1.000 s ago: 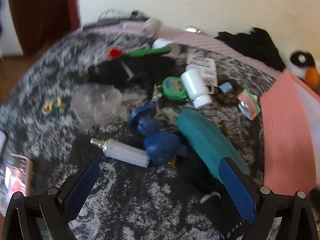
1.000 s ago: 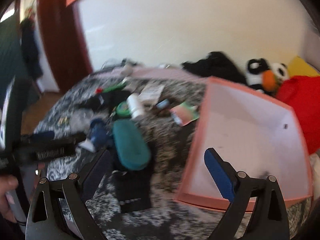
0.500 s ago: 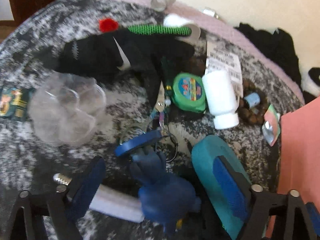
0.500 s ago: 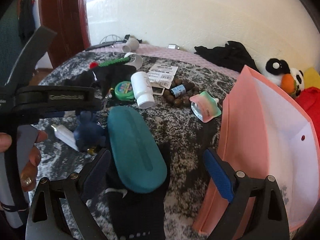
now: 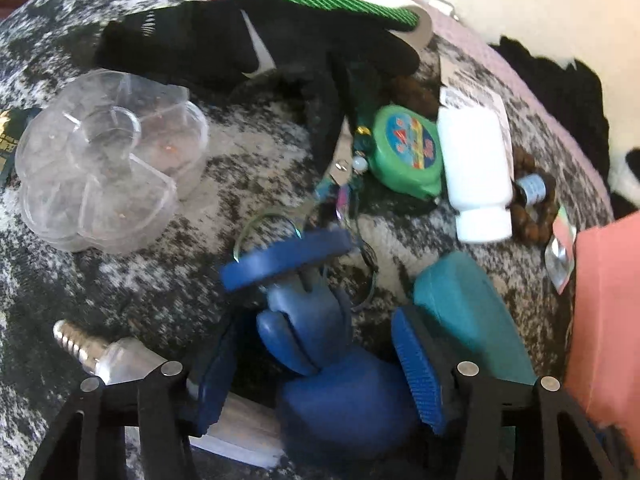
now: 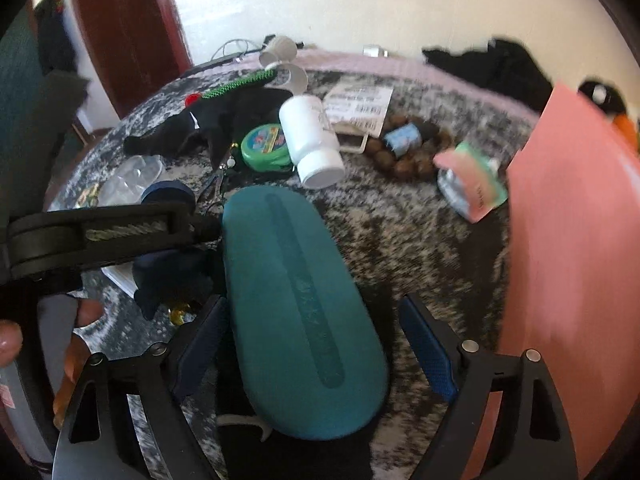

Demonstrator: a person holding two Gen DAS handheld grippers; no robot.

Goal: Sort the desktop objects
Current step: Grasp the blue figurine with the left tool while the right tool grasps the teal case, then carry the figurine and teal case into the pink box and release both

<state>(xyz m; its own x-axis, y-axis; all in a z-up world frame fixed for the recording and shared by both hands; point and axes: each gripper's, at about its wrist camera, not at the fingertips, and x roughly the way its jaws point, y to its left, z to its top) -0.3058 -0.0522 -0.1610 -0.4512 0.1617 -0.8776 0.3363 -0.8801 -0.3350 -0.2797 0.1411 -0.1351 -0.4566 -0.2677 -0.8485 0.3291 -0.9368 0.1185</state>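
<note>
Left claw (image 5: 316,368) spread around the blue figurine (image 5: 332,384), pads close on both sides but not yet pinching; bulb (image 5: 120,360) just beside its left finger. Right claw (image 6: 316,344) likewise spread, straddling the teal case (image 6: 296,300) on the table (image 6: 420,248). Step in hand, seemingly: paired grasps. Next: squeeze, lift, carry to the pink box (image 6: 572,240). Farther off, white bottle (image 6: 312,140), green tape measure (image 6: 266,147), black glove (image 5: 248,36).

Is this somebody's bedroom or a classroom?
Probably a room at home, maybe a bedroom. Small things like a white bottle and a teal case lie on a fuzzy grey blanket, and a stuffed penguin toy sits by the wall.
</note>
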